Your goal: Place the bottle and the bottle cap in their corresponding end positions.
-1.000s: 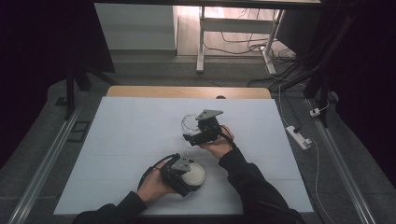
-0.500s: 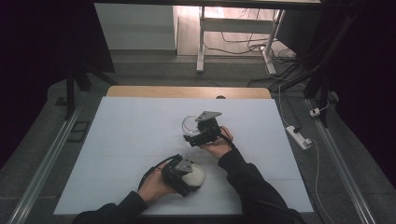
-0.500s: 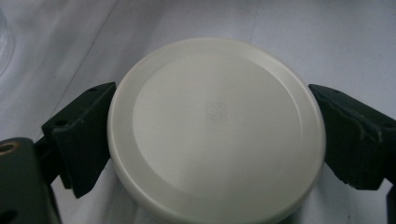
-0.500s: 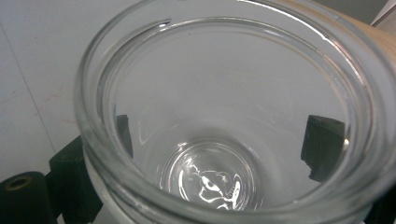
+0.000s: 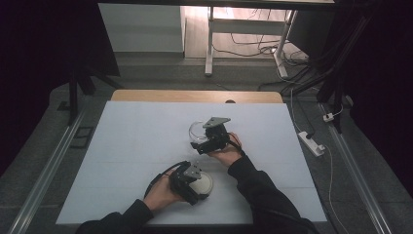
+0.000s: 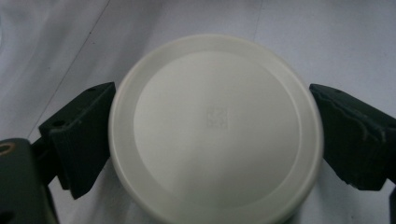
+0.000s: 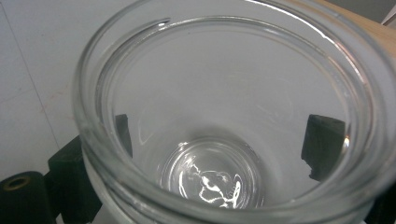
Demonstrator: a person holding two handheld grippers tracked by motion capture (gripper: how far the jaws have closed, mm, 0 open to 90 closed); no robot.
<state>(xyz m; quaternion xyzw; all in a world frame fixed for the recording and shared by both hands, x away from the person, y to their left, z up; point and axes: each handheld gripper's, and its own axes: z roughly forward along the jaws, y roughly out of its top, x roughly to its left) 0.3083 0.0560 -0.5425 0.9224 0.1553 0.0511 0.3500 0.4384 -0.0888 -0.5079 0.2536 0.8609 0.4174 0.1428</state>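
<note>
Covering the surface (image 5: 122,161), a white sheet carries both items. Glass jar (image 5: 196,130), mid-sheet, is clamped around its body between the right claw (image 5: 202,141) jaws. White round lid (image 5: 202,184), near the front edge, sits flat with left claw (image 5: 192,187) jaws spread beside its rim.
</note>
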